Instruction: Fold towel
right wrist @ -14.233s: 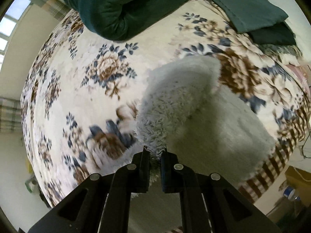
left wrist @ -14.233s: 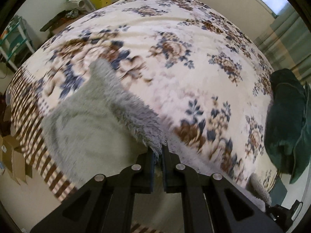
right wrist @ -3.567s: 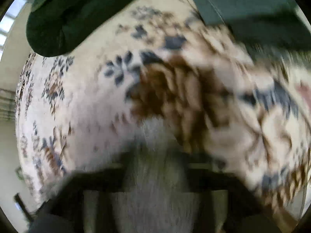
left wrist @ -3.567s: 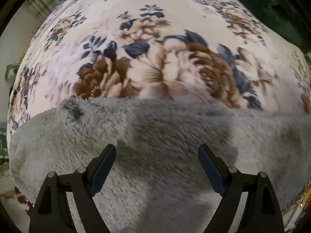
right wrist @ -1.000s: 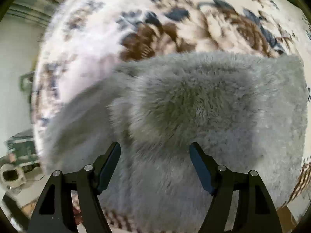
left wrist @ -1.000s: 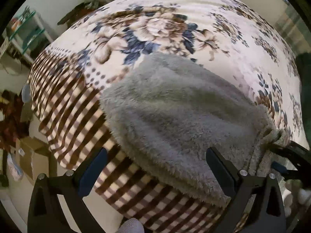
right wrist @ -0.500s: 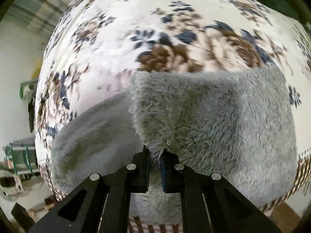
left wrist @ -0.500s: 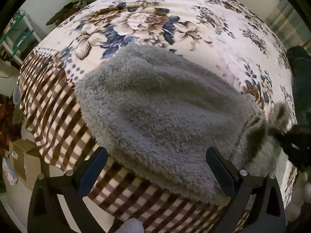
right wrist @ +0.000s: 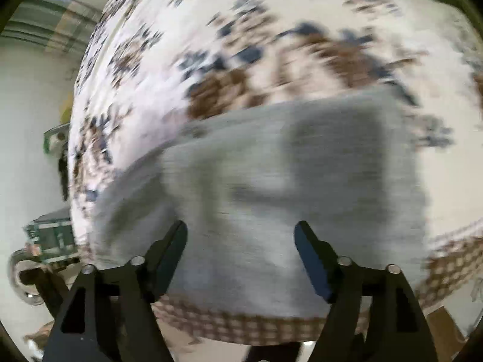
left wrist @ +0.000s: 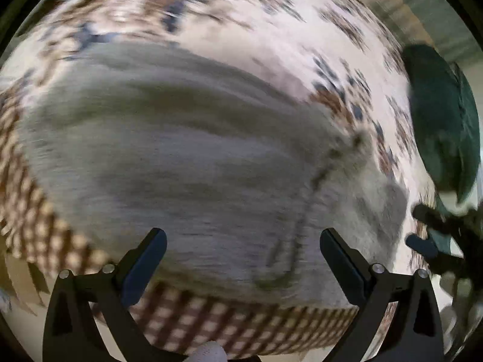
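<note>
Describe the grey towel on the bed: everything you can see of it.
The towel is grey and fluffy, plush-looking, though motion blur hides the pile. It lies folded in layers on the floral bedspread, near the bed's checked edge; a layer edge runs down its right part. Both the left gripper and the right gripper are open above it, gripping nothing.

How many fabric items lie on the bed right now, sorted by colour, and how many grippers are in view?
Grey towel: 1
Floral bed cover with checked border: 1
Dark green bedding bundle: 1
Grippers, both open: 2, left gripper and right gripper
Total: 5
</note>
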A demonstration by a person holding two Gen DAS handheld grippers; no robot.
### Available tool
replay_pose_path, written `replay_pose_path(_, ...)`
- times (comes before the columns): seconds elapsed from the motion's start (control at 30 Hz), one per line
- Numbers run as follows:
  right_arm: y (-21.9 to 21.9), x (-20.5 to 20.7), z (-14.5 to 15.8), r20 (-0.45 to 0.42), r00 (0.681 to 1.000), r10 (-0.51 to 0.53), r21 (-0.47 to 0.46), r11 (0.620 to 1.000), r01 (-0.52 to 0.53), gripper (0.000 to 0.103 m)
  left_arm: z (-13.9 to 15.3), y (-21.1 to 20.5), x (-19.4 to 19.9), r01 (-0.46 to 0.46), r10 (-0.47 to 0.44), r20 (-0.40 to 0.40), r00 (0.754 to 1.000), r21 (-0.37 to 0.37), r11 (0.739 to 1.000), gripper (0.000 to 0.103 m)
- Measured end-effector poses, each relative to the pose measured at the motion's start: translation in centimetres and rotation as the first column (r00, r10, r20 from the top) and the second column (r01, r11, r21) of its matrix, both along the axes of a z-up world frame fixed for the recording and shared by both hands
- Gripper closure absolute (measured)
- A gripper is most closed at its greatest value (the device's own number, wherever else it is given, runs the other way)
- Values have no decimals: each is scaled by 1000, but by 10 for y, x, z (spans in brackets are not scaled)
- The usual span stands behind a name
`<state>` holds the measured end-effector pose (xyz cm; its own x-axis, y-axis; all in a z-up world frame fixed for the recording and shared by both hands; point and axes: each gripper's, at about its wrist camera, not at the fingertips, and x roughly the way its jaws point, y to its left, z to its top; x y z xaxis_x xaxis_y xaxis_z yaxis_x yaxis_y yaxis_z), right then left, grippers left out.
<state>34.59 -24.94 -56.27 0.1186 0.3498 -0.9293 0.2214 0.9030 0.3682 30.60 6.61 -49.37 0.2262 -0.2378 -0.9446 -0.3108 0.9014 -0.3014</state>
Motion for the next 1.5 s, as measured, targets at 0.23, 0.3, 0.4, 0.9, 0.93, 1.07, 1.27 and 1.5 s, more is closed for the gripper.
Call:
replay_pose_path(0.23, -111, -59, -50, -106, 978, -180, -103, 980, 169, 19, -44, -65, 35, 161, -158, -87, 984, 31, 986, 17)
replay_pose_path(0.3, -130, -68, -76, -142, 964, -226, -59, 974, 220, 19, -55, -65, 36, 159, -154, -102, 983, 34, 987, 59)
replay_pose_path(0.4, -148, -80, -114, -209, 944, -257, 92, 956, 280, 19, -47, -54, 27, 98, -99, -59, 993, -21, 995, 85)
replay_pose_path(0.9, -125, -53, -52, -46, 993, -111, -156, 982, 103, 1, 12, -30, 10, -21, 21, 90, 996, 1, 1000, 12)
replay_pose_path(0.93, -119, -48, -42, -22, 995, -95, -163, 982, 90, 1, 22, -23, 8, -46, 45, 112, 993, 13, 999, 11)
replay_pose_path(1.07, -65, -20, -15, 41, 999, 5, -132, 991, 0, 2, 41, 17, -8, -168, 159, 158, 975, 47, 985, 11)
replay_pose_path(1.27, 47, 38, -31, 104, 987, 118, -11, 993, -118, 53, 30, 100, -47, -399, 380, 145, 914, 145, 905, 11)
replay_pose_path(1.5, 126, 63, -63, 33, 969, 246, -58, 968, -244, 47, -23, 170, -78, -598, 595, 76, 800, 19, 802, 12)
